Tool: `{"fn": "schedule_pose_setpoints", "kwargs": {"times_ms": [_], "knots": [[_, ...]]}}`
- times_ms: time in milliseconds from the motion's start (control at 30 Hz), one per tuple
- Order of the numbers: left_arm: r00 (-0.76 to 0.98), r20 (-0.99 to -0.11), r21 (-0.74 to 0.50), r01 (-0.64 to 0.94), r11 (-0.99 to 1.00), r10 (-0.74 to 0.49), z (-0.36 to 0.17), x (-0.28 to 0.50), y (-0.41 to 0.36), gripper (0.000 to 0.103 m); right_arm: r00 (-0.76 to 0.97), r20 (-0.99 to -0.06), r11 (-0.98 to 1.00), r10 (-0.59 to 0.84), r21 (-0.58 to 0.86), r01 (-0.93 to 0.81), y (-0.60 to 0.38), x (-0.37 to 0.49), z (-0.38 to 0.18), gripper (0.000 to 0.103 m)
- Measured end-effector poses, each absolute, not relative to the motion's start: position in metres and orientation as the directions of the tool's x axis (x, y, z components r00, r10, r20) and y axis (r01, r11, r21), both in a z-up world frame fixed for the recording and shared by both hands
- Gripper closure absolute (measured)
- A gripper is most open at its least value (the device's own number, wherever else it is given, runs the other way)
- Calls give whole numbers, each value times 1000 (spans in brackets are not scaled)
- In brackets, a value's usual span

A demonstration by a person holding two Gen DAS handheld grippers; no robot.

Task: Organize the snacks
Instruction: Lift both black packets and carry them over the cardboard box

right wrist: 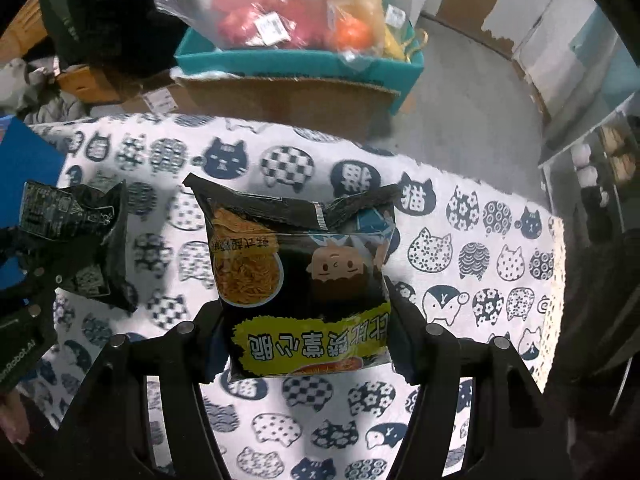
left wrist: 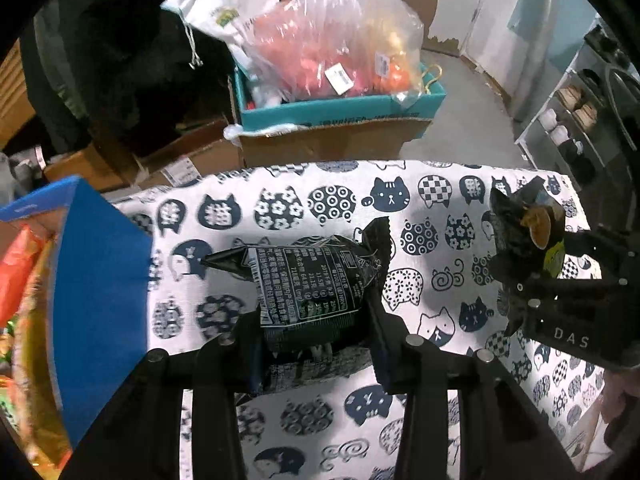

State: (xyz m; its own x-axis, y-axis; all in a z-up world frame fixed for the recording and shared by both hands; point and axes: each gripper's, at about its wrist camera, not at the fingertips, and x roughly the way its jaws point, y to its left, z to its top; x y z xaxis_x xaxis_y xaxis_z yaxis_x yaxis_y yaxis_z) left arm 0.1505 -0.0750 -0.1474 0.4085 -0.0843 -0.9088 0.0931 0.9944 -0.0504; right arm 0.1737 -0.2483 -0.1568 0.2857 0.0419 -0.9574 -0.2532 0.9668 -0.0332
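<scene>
My left gripper (left wrist: 316,344) is shut on a black snack packet (left wrist: 308,284), back side up with white nutrition print, held above the cat-print cloth (left wrist: 280,208). My right gripper (right wrist: 308,340) is shut on a second black snack packet (right wrist: 300,276) showing noodles, a cartoon face and a yellow label. In the left wrist view the right gripper (left wrist: 568,312) and its packet (left wrist: 524,232) are at the right. In the right wrist view the left gripper (right wrist: 36,292) and its packet (right wrist: 72,224) are at the left.
A blue box (left wrist: 96,280) holding orange and red snack packs (left wrist: 20,272) stands at the table's left. Beyond the far edge are a brown carton (left wrist: 320,144) and a teal box (left wrist: 340,108) with plastic bags (left wrist: 332,36). A grey shelf (left wrist: 568,128) stands at the right.
</scene>
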Motion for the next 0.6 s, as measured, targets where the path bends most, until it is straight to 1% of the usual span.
{"fn": "schedule_pose_setpoints", "kwargs": {"times_ms": [467,600], "knots": [[532,-840,-16,166,986,-103,-75,87,-43,61,405,-906,956,121,-3,-292,-213,136,-74,39],[547,-829,-38,154,987,-117,-58,74,-28,61,426,-893,948,145,2,-318,-203,129,-58,39]]}}
